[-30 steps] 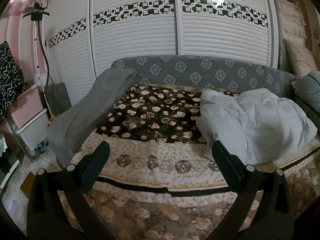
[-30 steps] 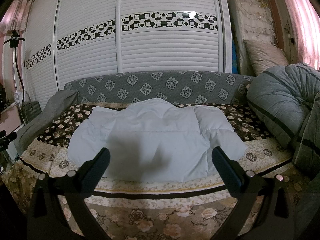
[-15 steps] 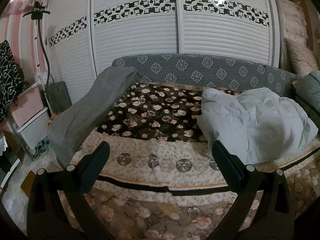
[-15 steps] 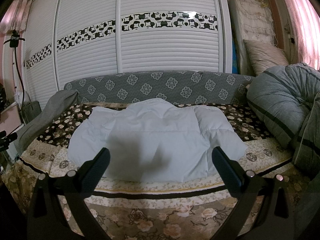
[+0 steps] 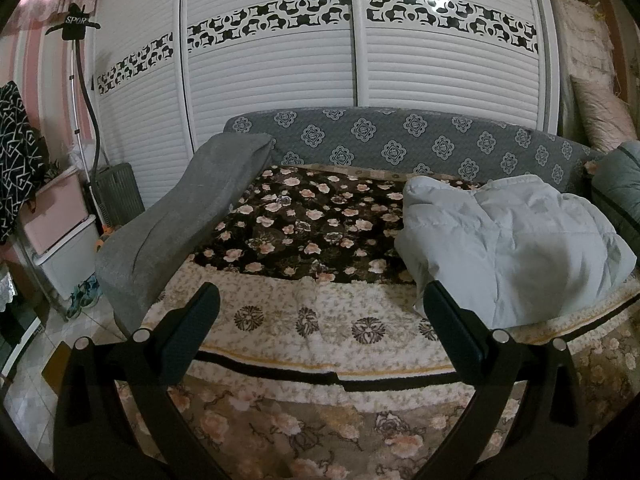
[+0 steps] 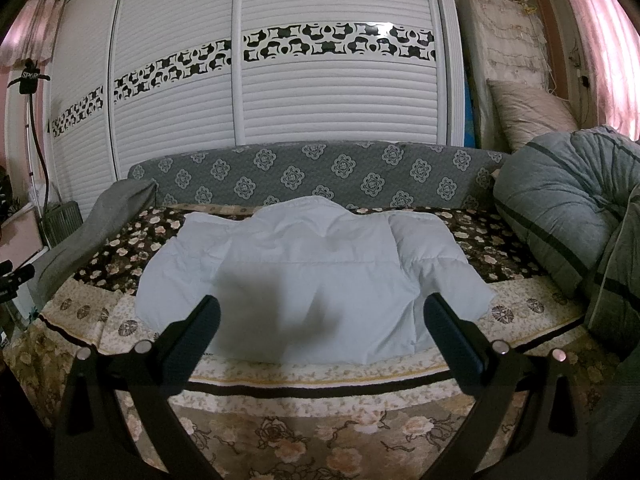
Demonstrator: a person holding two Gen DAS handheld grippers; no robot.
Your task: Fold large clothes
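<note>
Nothing has shifted — white jacket point(image 6: 304, 276) beside grey quilt point(image 6: 560, 216), both jaws spread, empty.

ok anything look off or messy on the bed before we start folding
Only the white padded jacket: it lies rumpled on the floral blanket, one side bunched up, not yet spread flat. Both tools, left and right, are open and empty.

The left gripper point(image 5: 320, 312), its two black fingers spread wide with nothing between them, has tipped slightly upward and to the left over the last second. In its view the puffy white quilted jacket point(image 5: 508, 248) and the grey sofa back patterned with medallions point(image 5: 400, 144) now sit a little lower and further right.
</note>
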